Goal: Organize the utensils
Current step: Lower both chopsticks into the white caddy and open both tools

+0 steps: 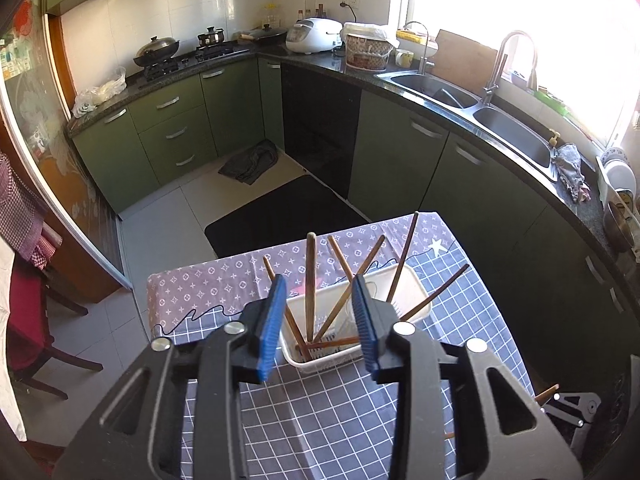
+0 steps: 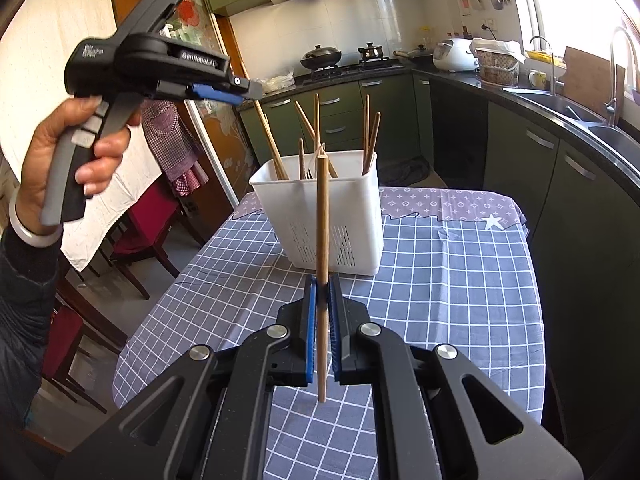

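A white slotted utensil basket (image 1: 332, 360) (image 2: 352, 216) stands on the checked tablecloth and holds several wooden chopsticks (image 1: 310, 280) (image 2: 366, 132) that lean outwards. My left gripper (image 1: 318, 280) hovers just over the basket's near end, tilted downward, with its blue pads (image 1: 272, 320) apart and touching nothing. In the right wrist view a hand holds the left gripper (image 2: 248, 90) up at the upper left of the basket. My right gripper (image 2: 322, 280) is shut on one light wooden chopstick (image 2: 322, 208), which it holds upright in front of the basket.
The table with the blue checked cloth (image 2: 440, 280) fills the foreground. Dark red chairs (image 2: 152, 216) stand to its left. Green cabinets, a double sink (image 1: 512, 136) and a black floor mat (image 1: 288, 216) lie beyond its far edge.
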`<action>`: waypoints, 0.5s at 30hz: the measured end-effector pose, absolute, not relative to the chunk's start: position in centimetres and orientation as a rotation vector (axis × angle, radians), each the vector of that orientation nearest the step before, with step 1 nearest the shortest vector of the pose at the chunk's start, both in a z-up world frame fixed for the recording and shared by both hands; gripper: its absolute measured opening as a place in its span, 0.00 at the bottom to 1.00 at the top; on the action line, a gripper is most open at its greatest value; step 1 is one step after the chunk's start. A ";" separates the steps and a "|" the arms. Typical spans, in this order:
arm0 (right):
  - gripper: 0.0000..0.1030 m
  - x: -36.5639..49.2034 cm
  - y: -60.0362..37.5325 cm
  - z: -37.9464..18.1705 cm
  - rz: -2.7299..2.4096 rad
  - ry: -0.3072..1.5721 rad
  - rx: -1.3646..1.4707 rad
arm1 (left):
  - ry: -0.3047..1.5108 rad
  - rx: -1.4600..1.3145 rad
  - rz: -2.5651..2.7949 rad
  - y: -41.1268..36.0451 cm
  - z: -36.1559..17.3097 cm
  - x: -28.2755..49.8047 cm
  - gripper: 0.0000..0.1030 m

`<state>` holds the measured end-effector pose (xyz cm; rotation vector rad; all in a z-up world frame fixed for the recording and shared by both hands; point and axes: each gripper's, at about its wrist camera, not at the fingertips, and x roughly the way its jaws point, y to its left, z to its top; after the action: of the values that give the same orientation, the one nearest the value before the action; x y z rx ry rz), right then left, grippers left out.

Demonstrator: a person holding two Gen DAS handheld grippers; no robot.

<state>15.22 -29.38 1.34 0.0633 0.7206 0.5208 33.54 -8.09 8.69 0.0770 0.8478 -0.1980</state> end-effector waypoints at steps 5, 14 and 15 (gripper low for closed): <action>0.07 16.2 -29.3 4.7 0.532 0.660 0.068 | 0.740 0.040 -0.205 -6.8 8.6 29.4 0.42; 0.07 20.2 -29.3 13.8 0.505 0.488 0.099 | 0.608 -0.029 -0.204 -4.0 5.1 19.7 0.82; 0.07 20.7 -29.2 14.6 0.498 0.470 0.102 | 0.590 -0.041 -0.188 -3.5 4.6 18.8 0.86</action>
<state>20.68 -29.19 14.64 0.1023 0.4700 0.4985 18.76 -3.50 4.62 -0.0409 0.5904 -0.1879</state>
